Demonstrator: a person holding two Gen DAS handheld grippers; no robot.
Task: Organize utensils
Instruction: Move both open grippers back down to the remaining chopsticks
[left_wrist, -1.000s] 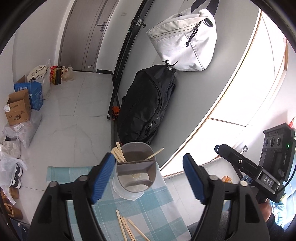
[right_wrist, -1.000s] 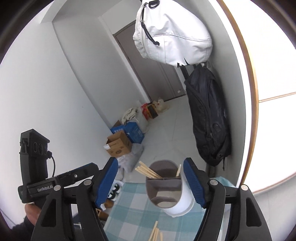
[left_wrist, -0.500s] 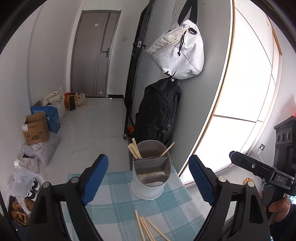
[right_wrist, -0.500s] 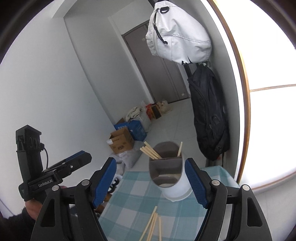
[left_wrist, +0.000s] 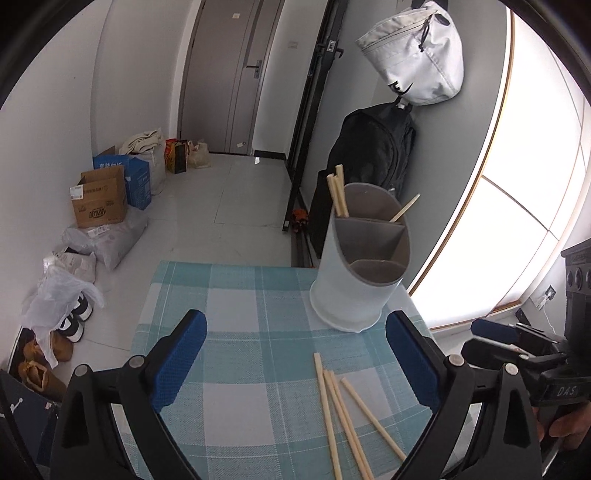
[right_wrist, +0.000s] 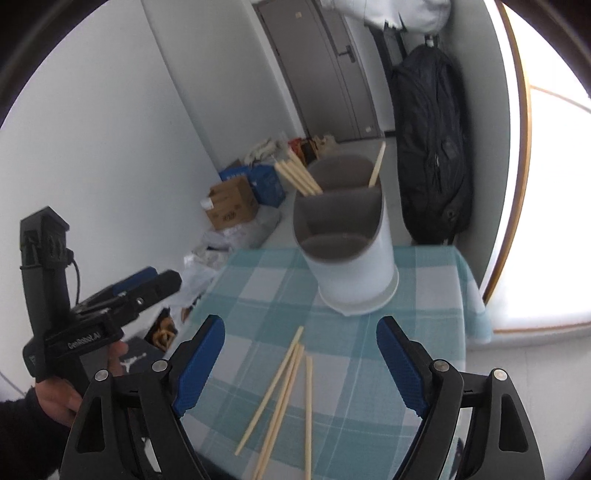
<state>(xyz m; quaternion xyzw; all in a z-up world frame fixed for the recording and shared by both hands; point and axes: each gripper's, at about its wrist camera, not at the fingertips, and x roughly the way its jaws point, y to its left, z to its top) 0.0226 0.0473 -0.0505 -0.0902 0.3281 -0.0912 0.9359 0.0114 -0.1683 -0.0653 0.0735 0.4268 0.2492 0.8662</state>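
Left wrist view: left gripper (left_wrist: 295, 354) jaws opening, wide, nothing btwn them, above checked cloth on desk (left_wrist: 236, 317). Loose chopsticks (left_wrist: 343, 410) lie flat on cloth, near holder (left_wrist: 360, 280) w/ more chopsticks upright in back compartment. Right gripper (right_wrist: 301, 360) jaws opening too, wide, empty, loose chopsticks below.

Four loose chopsticks (left_wrist: 334, 410) lie on the near part of the cloth. One holder (left_wrist: 364, 258) stands far right, with four chopsticks inside (right_wrist: 299, 173).
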